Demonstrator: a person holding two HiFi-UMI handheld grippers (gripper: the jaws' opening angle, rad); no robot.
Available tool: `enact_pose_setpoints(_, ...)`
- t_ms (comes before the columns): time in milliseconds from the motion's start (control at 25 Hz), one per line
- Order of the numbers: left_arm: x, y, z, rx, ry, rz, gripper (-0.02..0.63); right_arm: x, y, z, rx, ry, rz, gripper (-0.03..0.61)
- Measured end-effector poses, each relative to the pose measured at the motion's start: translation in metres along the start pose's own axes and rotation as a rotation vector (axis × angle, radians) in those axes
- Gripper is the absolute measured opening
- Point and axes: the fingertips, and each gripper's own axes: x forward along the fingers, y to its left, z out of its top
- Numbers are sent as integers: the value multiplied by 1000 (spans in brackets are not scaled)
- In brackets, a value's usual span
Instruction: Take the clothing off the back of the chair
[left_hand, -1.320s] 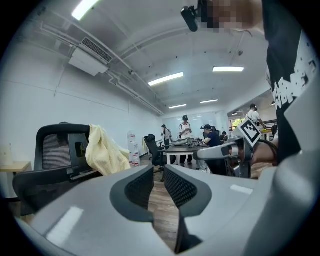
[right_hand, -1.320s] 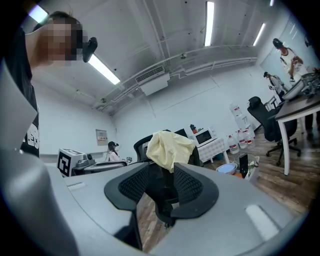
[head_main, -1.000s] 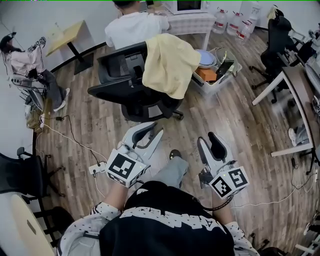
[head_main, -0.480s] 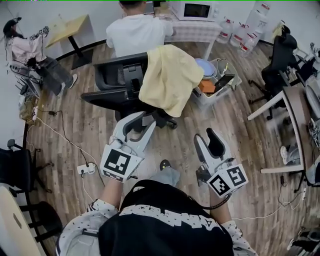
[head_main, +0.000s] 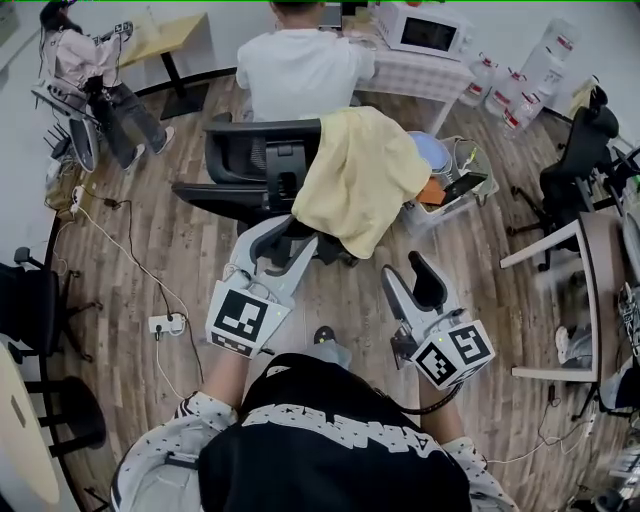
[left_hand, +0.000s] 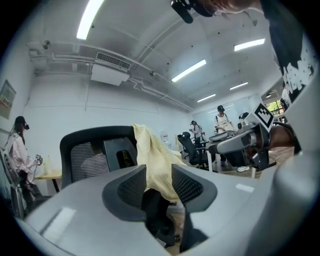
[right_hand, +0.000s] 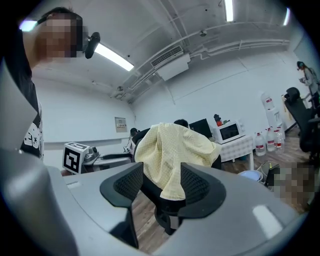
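A pale yellow garment (head_main: 360, 180) hangs over the right side of the back of a black office chair (head_main: 250, 160) just ahead of me. My left gripper (head_main: 290, 240) is level, its tips close to the chair's base and the garment's lower hem. My right gripper (head_main: 408, 280) hangs a bit nearer to me, to the right of the hem. Both pairs of jaws have just been opening and hold nothing. In the left gripper view the garment (left_hand: 155, 160) shows beyond the gripper (left_hand: 159, 185). In the right gripper view the garment (right_hand: 170, 150) lies past the open gripper (right_hand: 162, 185).
A person in a white shirt (head_main: 305, 70) sits behind the chair at a table with a microwave (head_main: 430, 32). A crate of items (head_main: 450, 185) stands right of the chair. A power strip (head_main: 165, 323) and cable lie on the floor at left. A desk (head_main: 580, 290) is at right.
Both grippers have moved forward toward the chair, which now sits nearer in the head view. The jaws of both stand wider apart than before.
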Motion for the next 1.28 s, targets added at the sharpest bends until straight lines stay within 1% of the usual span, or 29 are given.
enact_pose_setpoints(120, 6, 7, -3, -15, 12, 13, 152, 15, -2, 5, -10, 0, 21, 241)
enact_pose_setpoints(360, 15, 14, -9, -27, 37, 28, 155, 42, -9, 13, -24, 18, 53, 245)
enact_pose_setpoints(520, 17, 19, -10, -30, 46, 55, 155, 59, -17, 17, -45, 39, 59, 267)
enact_pose_setpoints(760, 21, 25, -6, -49, 47, 101, 179, 84, -20, 9, -88, 126, 98, 288)
enact_pose_setpoints(880, 26, 26, -6, -50, 42, 129, 187, 94, -24, 4, -94, 156, 105, 290)
enact_pose_setpoints(920, 26, 27, -7, -49, 41, 142, 187, 97, -26, 2, -94, 166, 108, 290)
enact_pose_setpoints(1000, 24, 30, -8, -48, 38, 156, 155, 103, -29, -1, -97, 183, 113, 290)
enact_pose_setpoints(1040, 24, 31, -7, -47, 34, 157, 150, 107, -31, -2, -97, 186, 115, 290)
enact_pose_setpoints(1200, 27, 31, -5, -29, 30, 166, 150, 122, -33, -5, -102, 200, 132, 285)
enact_pose_setpoints(1280, 27, 31, -6, -28, 30, 179, 143, 126, -32, -9, -108, 211, 145, 252)
